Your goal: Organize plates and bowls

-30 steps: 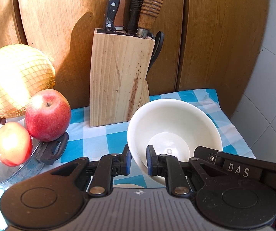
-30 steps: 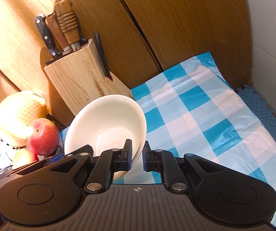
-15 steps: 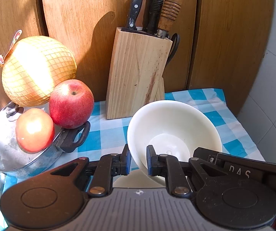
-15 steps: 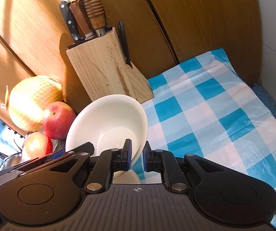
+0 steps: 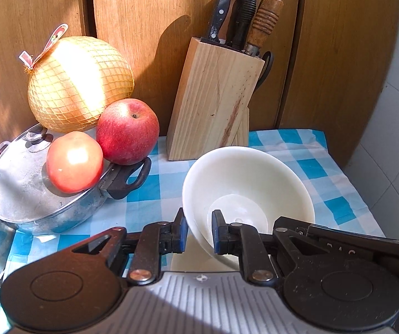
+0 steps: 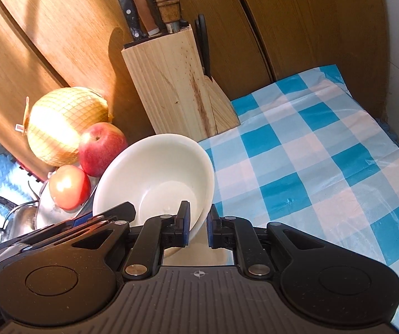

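Fruit sits at the far left: a big yellow pomelo in a net bag (image 5: 79, 83), a round red apple (image 5: 128, 130) and a smooth red tomato (image 5: 74, 161). The tomato rests on the glass lid of a shiny steel pot with black handles (image 5: 32, 194). The apple leans between the pomelo and the tomato. None of these are plates or bowls, so I think they are not part of the job.

Next comes a pale wooden knife block (image 5: 213, 100) full of knives, standing against the brown wooden wall.

In front of the block is the round cream-white bowl (image 5: 247, 183). Both tools hold it. The left tool (image 5: 198, 233) is closed on the bowl's left edge, with one blue pad inside and one outside. The right tool (image 6: 198, 224) is closed on the bowl's right edge in the same way. The bowl looks tipped and lifted a little above the counter with the blue-and-white checked cloth (image 6: 325, 172). Something pale shows right under it, but I cannot tell what it is.

To the right the cloth is bare, so there is room to set the bowl down.

I think the job is in the middle. One bowl is in hand and not put down yet. No other plates or bowls show clearly, so I cannot tell how many are left.
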A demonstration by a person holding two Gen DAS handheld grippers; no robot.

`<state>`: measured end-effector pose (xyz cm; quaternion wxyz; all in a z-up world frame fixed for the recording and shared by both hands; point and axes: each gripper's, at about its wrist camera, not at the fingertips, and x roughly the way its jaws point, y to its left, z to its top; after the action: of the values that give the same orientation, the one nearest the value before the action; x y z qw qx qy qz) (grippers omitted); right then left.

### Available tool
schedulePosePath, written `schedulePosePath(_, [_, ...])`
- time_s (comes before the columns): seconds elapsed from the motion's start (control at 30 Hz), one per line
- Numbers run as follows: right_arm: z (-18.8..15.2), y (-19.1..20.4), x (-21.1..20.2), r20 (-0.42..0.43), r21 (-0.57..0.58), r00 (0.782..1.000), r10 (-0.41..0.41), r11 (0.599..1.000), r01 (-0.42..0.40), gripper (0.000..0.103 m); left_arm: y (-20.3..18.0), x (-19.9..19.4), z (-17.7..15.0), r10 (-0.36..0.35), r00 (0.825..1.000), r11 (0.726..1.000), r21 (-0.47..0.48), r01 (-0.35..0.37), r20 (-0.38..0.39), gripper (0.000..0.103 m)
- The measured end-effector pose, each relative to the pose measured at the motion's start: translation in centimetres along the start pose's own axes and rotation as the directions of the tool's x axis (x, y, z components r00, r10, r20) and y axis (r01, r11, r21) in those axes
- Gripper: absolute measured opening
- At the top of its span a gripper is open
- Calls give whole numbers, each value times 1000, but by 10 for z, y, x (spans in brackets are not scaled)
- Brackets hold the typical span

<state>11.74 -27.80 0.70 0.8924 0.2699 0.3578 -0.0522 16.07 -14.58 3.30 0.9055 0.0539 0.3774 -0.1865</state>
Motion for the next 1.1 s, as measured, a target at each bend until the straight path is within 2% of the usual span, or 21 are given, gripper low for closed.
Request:
schedulePosePath(0.43, [-25,20,-3,-22,-59,1000,-3,998,1,19,20,-10,-21,-16,1000,999,-32,16,-3,11])
schedulePosePath(1.1, [-45,23,-9,-44,-88,999,-25,996,21,21,14,-14,-37,-17,1000,1000,13,17,-20,12])
